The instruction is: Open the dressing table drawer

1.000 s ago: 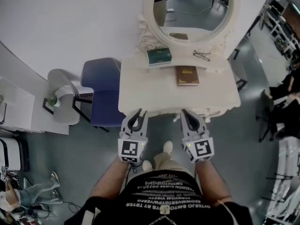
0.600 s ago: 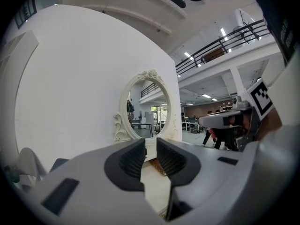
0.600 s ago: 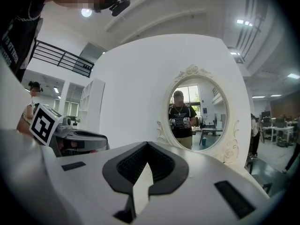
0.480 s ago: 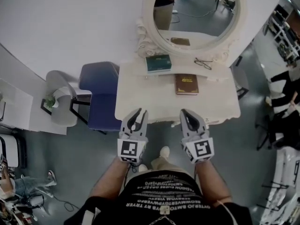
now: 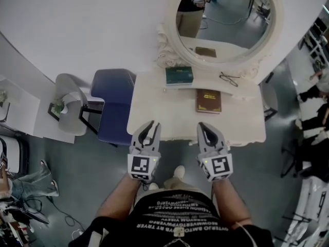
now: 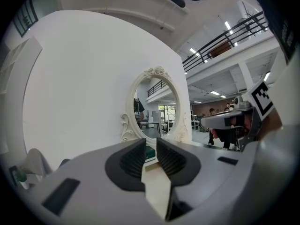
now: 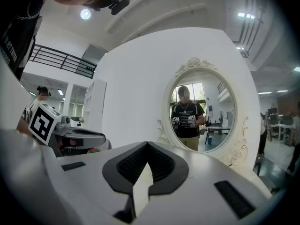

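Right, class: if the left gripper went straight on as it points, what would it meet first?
Probably the green box below the mirror, which shows between the left gripper's jaws; it may touch the table top first, depth unclear.

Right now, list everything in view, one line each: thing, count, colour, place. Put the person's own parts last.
dressing table: one, cream, centre of the head view
mirror: one, oval, cream frame, at the table's back
box: one, dark green, on the raised shelf under the mirror
glasses: one pair, black, same shelf, right of the box
book: one, brown, on the table in front of the shelf
chair: one, blue, left of the table
pale chair: one, grey-white, left of that chair
left gripper: one, grey, before the table's front edge, jaws apart, empty
right gripper: one, grey, beside it, jaws together, empty
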{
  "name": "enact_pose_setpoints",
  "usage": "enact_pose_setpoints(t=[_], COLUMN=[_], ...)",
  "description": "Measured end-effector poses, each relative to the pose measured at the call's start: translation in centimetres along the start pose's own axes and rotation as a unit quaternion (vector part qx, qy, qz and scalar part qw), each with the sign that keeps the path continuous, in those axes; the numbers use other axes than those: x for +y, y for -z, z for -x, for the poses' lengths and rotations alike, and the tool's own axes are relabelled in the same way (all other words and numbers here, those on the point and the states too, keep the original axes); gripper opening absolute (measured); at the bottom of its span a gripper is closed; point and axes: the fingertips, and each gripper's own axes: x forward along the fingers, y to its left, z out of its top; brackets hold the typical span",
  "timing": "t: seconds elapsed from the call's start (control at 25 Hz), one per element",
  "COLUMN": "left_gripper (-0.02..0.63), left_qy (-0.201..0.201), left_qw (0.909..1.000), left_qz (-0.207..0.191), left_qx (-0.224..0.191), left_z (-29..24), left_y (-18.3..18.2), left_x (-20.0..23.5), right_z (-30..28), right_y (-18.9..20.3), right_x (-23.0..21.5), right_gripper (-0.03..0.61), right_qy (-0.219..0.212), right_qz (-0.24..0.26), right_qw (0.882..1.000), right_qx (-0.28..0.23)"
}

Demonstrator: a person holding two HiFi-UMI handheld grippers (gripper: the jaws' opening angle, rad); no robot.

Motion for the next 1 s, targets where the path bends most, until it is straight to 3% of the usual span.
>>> enact_pose_setpoints(t=[0.16, 0.4, 0.56, 1.0], left_gripper=[0.067, 0.067, 0.067, 0.069], left_qy=[-0.013, -0.026, -0.022, -0.038], left_qw=[0.9999, 0.9993, 0.9997, 0.9987], left_qz=[-0.009, 0.020, 0.001, -0.003], left_qx=[0.003, -0.017, -0.006, 0.034], left_z=[-0.7, -2.1, -2.6, -3.7], left_y=[0.0, -1.2, -1.0, 0.9], left_x=[0.1, -0.7, -1.6, -0.2], right_z=[-0.7, -1.7, -2.1, -3.5], right_y=[0.2, -0.5, -0.7, 0.0], right_x=[-0.9, -2.2, -2.8, -3.7], right_gripper=[-0.011, -0.011, -0.011, -0.011], right_qy=[-0.014, -0.039, -0.051, -0.057], right_qz=[0.000, 0.002, -0.001, 0.004], right_qw=[1.000, 0.999, 0.999, 0.998], right_qx=[0.005, -0.009, -0.017, -0.002])
